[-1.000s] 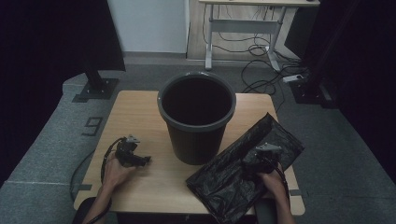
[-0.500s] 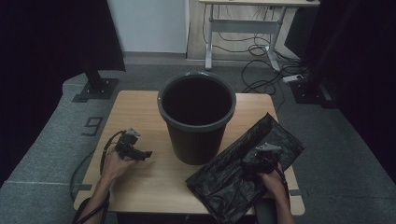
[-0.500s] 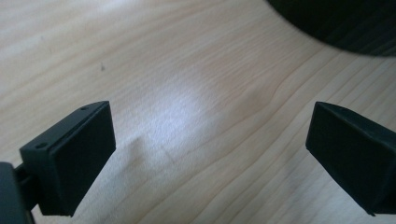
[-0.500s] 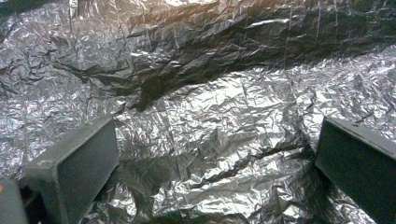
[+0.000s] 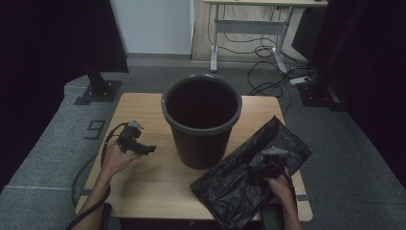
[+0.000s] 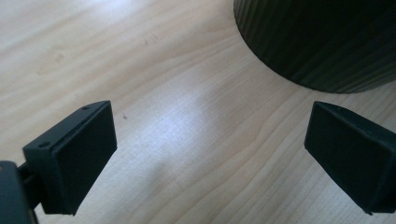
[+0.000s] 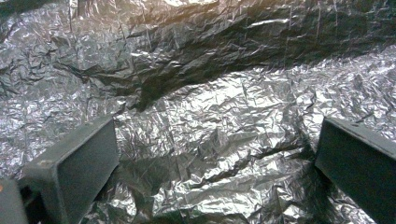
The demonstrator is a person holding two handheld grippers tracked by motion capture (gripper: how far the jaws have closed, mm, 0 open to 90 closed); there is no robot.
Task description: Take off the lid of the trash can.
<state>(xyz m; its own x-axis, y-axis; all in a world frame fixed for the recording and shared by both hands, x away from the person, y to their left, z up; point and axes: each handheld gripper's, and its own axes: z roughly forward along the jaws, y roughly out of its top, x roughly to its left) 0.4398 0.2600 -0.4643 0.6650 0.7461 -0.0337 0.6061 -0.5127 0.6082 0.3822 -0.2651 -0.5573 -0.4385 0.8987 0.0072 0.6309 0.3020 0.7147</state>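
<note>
**Bin at the middle, bag at the near right corner**

Wooden table (image 5: 143, 191) on grey carpet, with a dark curtain at the left and a white desk frame with trailing cables beyond the far edge. Near the middle of the tabletop, toward its far edge, stands an upright black bin (image 5: 201, 120), its mouth open and its inside dark.

Over the table's near right corner lies a crumpled black plastic bag (image 5: 239, 184), spread flat, running from the right edge toward the near edge and hanging slightly past the corner. One end of it lies just beside the foot of the bin.

At the left side of the table, the left gripper (image 5: 146, 149) is held in the person's hand, pointing toward the bin and apart from it. In the left gripper view its jaws stand wide apart with bare wood between them, and the ribbed wall of the bin rises at the upper right.

Over the bag sits the right gripper (image 5: 256, 168). In the right gripper view its jaws are spread wide, with the creased, shiny plastic (image 7: 215, 121) between and below them; whether the tips touch it I cannot tell.
</note>
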